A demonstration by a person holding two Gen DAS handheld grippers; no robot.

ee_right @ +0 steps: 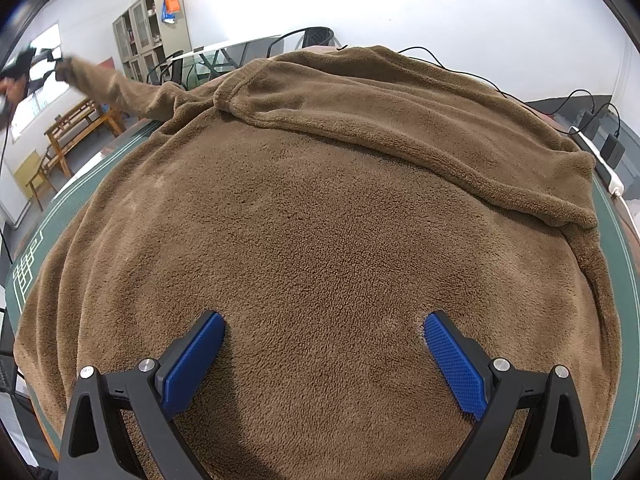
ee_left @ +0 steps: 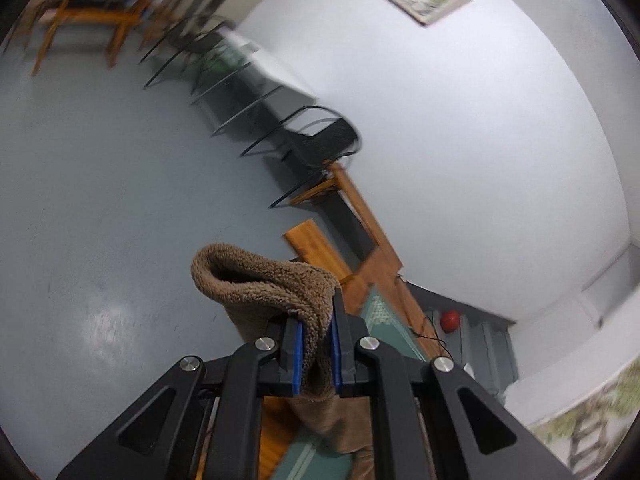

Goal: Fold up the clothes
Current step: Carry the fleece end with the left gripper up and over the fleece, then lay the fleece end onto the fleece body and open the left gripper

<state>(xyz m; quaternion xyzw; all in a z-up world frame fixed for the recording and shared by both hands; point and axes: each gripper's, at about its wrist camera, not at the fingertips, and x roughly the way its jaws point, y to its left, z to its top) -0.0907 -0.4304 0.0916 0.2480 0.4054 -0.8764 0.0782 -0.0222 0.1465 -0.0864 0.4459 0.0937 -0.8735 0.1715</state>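
Note:
A brown fleece garment (ee_right: 320, 208) lies spread over a green mat (ee_right: 28, 256) on the table. My right gripper (ee_right: 324, 326) rests on its body, open, its blue pads (ee_right: 452, 360) wide apart with only flat fleece between them. One sleeve (ee_right: 120, 90) is stretched up and out to the far left, where my left gripper (ee_right: 52, 62) holds its end, blurred. In the left wrist view that gripper (ee_left: 318, 320) is shut on the sleeve cuff (ee_left: 256, 280), which bulges out above the pads, lifted above the table.
Black cables (ee_right: 460, 68) and a white power strip (ee_right: 600, 160) lie along the table's far right edge. Wooden benches (ee_right: 76, 124), a cabinet (ee_right: 152, 32) and black chairs (ee_left: 320, 136) stand around the grey floor. A red ball (ee_left: 450, 320) lies by the wall.

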